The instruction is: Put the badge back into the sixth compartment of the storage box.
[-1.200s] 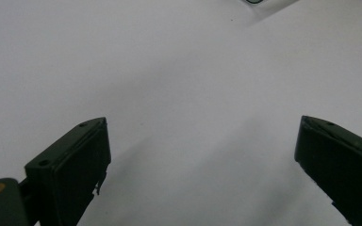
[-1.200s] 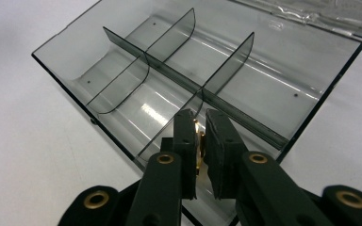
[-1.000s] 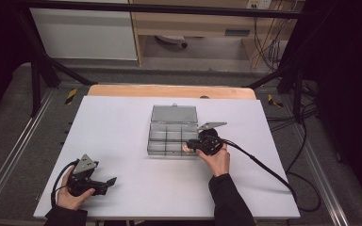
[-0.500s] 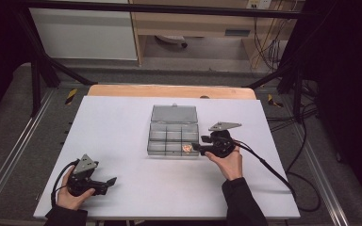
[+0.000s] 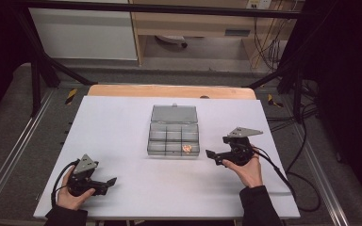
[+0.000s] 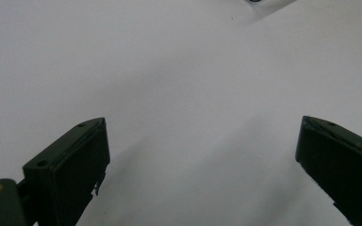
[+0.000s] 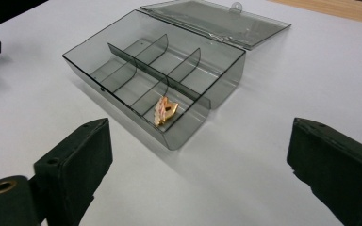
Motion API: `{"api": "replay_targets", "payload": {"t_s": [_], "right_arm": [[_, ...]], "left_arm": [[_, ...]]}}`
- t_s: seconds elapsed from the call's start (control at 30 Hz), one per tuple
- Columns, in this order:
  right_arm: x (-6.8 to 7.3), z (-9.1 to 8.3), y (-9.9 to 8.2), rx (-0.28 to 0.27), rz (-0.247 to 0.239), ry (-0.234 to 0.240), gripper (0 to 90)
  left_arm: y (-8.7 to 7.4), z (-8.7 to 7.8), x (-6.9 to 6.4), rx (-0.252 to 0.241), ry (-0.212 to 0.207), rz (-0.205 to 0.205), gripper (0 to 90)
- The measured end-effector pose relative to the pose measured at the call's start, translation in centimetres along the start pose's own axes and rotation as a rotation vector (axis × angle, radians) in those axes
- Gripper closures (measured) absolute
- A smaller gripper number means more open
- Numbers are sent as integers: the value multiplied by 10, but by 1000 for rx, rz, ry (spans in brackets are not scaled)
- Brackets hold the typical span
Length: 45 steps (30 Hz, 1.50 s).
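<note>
A clear smoky plastic compartment box stands mid-table with its lid folded flat behind it. A small gold, orange-tinged piece lies in its front right compartment as the high view shows it. My right gripper is held just right of the box, pointing at it, jaws wide apart and empty. Near the table's front left my left gripper rests low over the bare white surface, open, with nothing between its jaws.
The white table top has a wooden strip along its far edge. A black cable trails from the right gripper off the table's right side. Metal rails run along both sides.
My right gripper has drawn back from the box's front right corner to the right, leaving the gold piece visible in its compartment. The left gripper has stayed put.
</note>
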State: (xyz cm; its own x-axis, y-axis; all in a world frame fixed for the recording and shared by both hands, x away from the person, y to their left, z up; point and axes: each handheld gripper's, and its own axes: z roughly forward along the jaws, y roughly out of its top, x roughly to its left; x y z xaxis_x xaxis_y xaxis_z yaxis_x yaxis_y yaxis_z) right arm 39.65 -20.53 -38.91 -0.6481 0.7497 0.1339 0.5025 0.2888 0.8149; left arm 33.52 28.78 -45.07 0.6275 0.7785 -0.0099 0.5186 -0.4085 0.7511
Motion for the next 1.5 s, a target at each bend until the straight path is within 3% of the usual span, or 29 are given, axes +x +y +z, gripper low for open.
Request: {"api": "replay_targets", "payload": {"t_s": [0.3,0.8,1.23,1.5], "right_arm": [[-11,-12,-25,29,-10,8,9],[-28,-22,-74,62,-7,31,7],[-35,-32,-100,98,-5,35,7],[-37,-38,-107,92,1,36,7]], "left_arm": [[0,1,0,7,-2,0,28],[0,2,-1,13,-4,1,22],[0,2,-2,18,-9,6,22],[0,3,-2,22,-9,9,22]]}}
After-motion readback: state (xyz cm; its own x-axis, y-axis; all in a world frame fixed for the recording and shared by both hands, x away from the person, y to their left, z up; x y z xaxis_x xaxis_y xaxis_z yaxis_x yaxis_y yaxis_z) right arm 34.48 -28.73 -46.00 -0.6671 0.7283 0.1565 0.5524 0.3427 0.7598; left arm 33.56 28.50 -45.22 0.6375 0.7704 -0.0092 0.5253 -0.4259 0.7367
